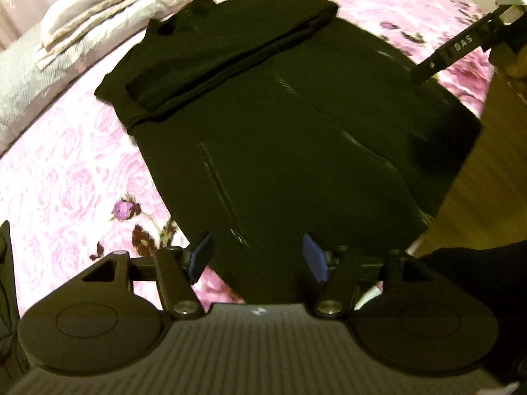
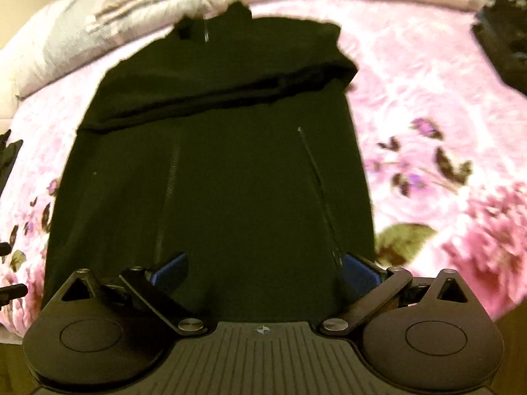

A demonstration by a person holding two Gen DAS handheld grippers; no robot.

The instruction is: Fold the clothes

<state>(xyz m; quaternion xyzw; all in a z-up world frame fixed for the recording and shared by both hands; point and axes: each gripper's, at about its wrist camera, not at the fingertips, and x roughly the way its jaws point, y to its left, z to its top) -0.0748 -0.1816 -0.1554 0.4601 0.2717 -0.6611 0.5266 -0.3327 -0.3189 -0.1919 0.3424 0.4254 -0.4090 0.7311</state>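
**Two open grippers above one black garment on a floral bed**

Left gripper (image 1: 258,258): one, nearest its camera, blue-padded fingers (image 1: 315,258) parted, nothing between them. Right gripper (image 2: 263,271): one, jaws spread wide, empty; one of its arms also shows at the upper right of the left view.

Black jacket (image 1: 280,138): one, laid flat on the pink floral bedspread (image 1: 66,171), collar toward the far side. One sleeve (image 2: 230,89) is folded across the chest. Two slanted zip pockets, counted in the right view.

Pale folded bedding (image 1: 108,10): one heap along the far edge. Dark item (image 2: 504,26): one, at the right, cut off and blurred; kind unclear. Wooden floor (image 1: 477,181): partly visible beside the bed.
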